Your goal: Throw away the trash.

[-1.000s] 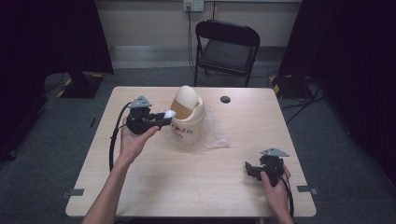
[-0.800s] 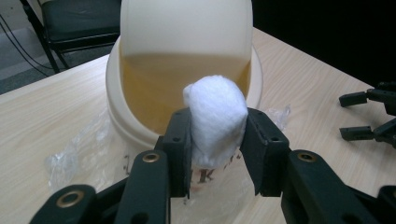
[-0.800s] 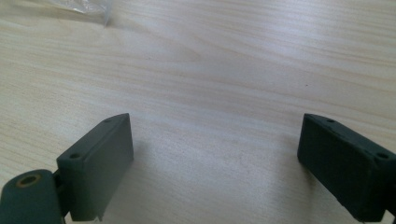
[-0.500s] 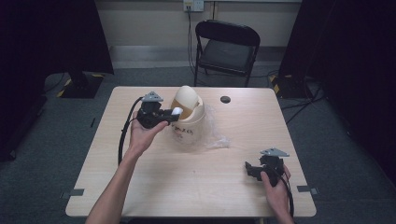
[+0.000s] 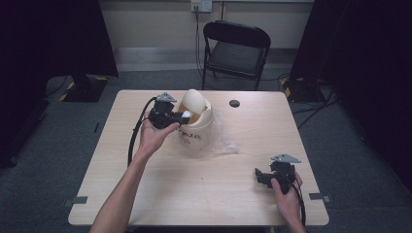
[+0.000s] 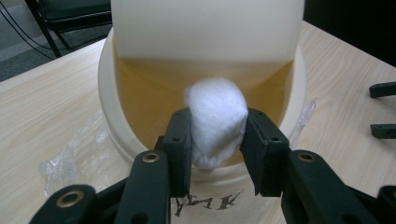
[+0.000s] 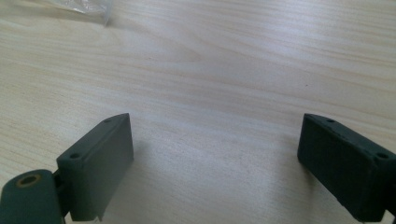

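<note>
— Left tool is clenched on a white cotton wad, held at the mouth of the cream bin, under its tipped swing lid.
— So the drop comes next?
— Likely: push past the rim, then release. Right tool rests released on the worktop.

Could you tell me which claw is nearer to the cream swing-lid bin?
The left claw, shut on a white wad at the bin opening. The right claw rests open near the table's front right edge.
</note>
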